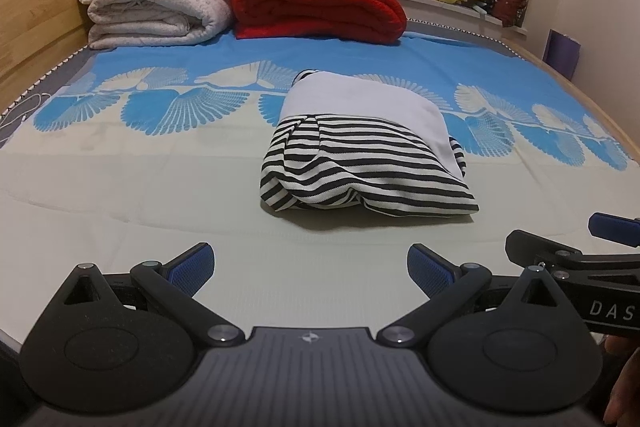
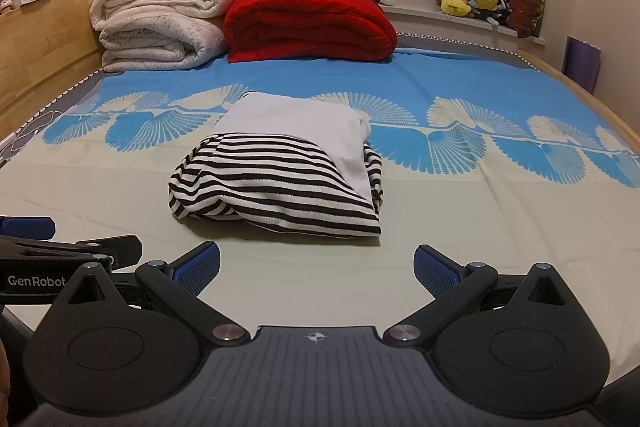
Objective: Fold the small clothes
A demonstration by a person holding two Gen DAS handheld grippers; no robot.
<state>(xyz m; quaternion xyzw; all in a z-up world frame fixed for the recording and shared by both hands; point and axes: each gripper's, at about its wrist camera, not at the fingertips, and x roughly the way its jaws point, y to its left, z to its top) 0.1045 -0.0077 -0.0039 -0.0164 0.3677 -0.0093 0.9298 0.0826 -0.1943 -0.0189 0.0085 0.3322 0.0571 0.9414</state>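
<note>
Striped garment [image 1: 360, 163] sits mid-bed on the sheet [image 1: 160, 187] as a compact folded bundle, white panel on top, near edge a bit puffy. Left gripper [image 1: 310, 265] and right gripper [image 2: 316, 267] both hover short of it, side by side, fingers spread wide, holding nothing. Risk — pinching only the top layer would likely drag the fold open; the lumpy left corner looks loosest.

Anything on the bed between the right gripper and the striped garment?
Nothing: only bare sheet between the right gripper and the garment, seen in the right wrist view.
</note>
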